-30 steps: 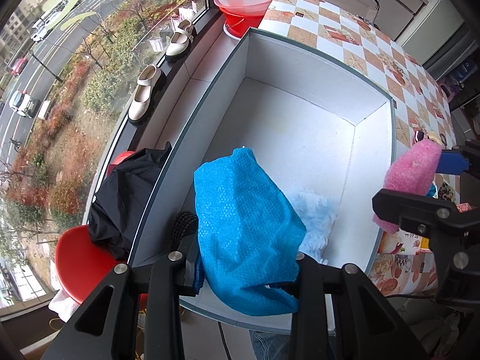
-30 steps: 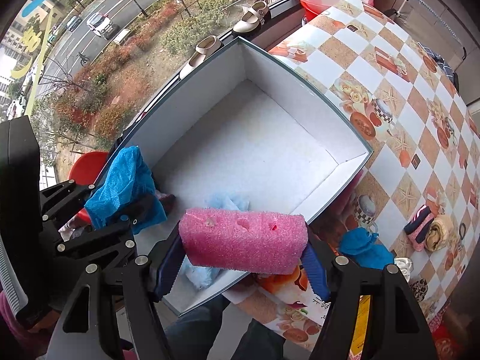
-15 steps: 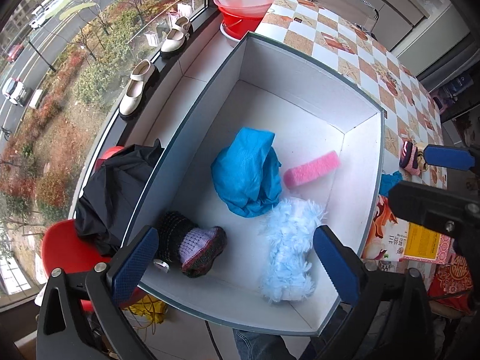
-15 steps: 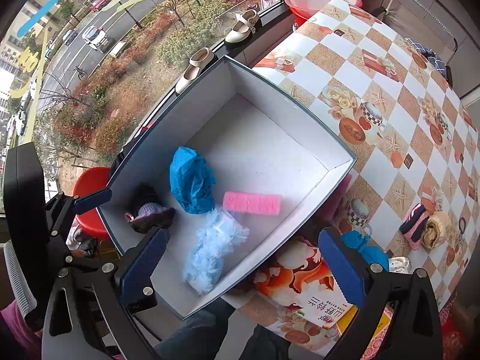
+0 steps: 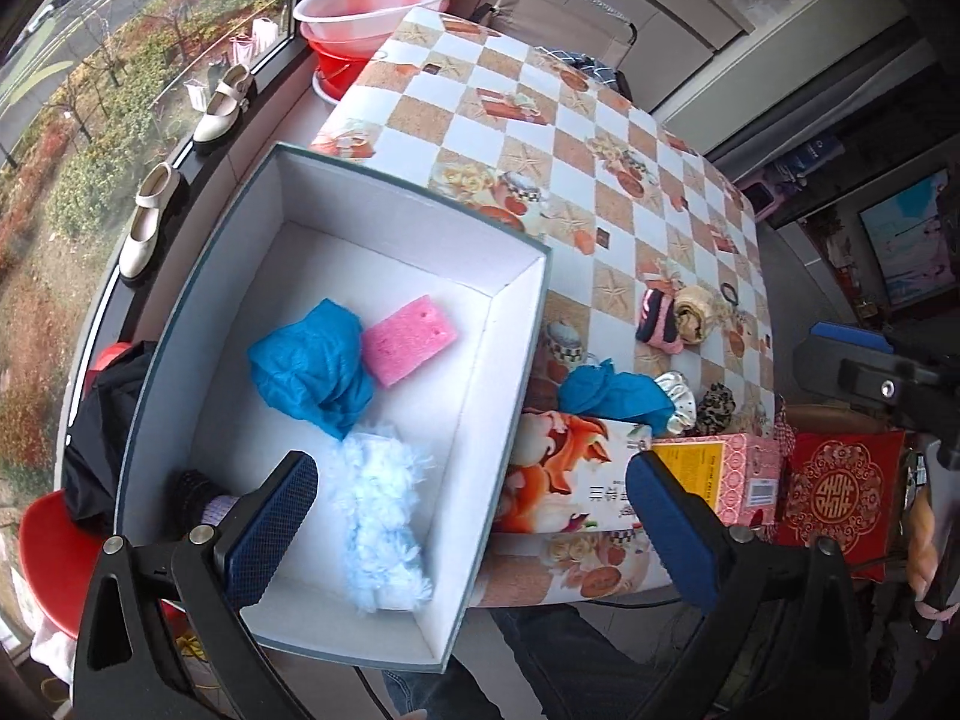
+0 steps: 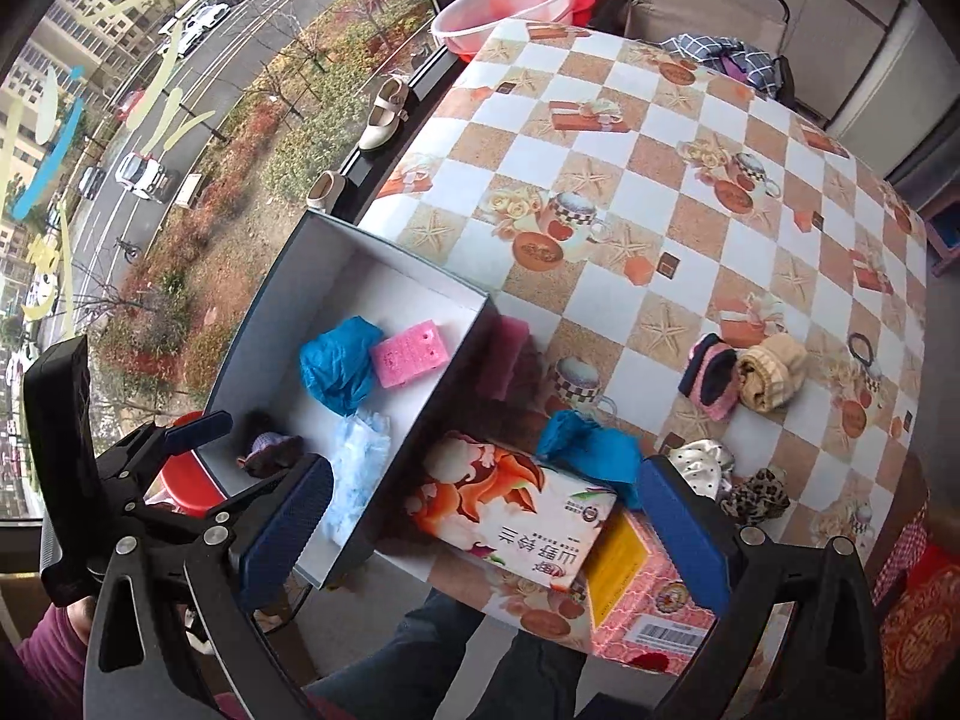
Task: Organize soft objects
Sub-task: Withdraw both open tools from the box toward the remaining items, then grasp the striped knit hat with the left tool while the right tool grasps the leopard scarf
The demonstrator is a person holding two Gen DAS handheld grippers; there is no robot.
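Both jaws wide, nothing between them. Left hand-held gripper [image 5: 474, 525] jaws have just been opening, empty now; it hangs above the near end of the white box [image 5: 522, 324]. Right hand-held gripper [image 6: 486, 525] likewise just opened and empty, over the box's near corner and the tissue pack [image 6: 510, 516], so it looks free for the next pick.

Just ahead of the left fingers, inside the box: pale blue fluffy piece [image 5: 384, 516] lying flat, dark knit sock-like item [image 5: 198, 495] partly hidden behind the left finger. Further in: blue cloth [image 5: 312, 369] crumpled, touching the pink sponge [image 5: 408, 339] beside it. Those four sit loose on the box floor, dropped in rather than stacked, which fits a sort-into-bin job.

Past the right fingers, on the tabletop [image 6: 660, 192], outside the box: second blue cloth [image 6: 591, 450] leaning on the tissue pack, a silvery scrunchie [image 6: 699, 462] and leopard scrunchie [image 6: 756, 495] near the right finger. Further off: pink-and-black sock roll [image 6: 711, 381] touching a beige roll [image 6: 771, 378], then a small dark hair tie [image 6: 864, 348], probably. These likely remain to be sorted; the second blue cloth is the closest candidate.

Far end: pink basin [image 6: 504, 6] at the window.
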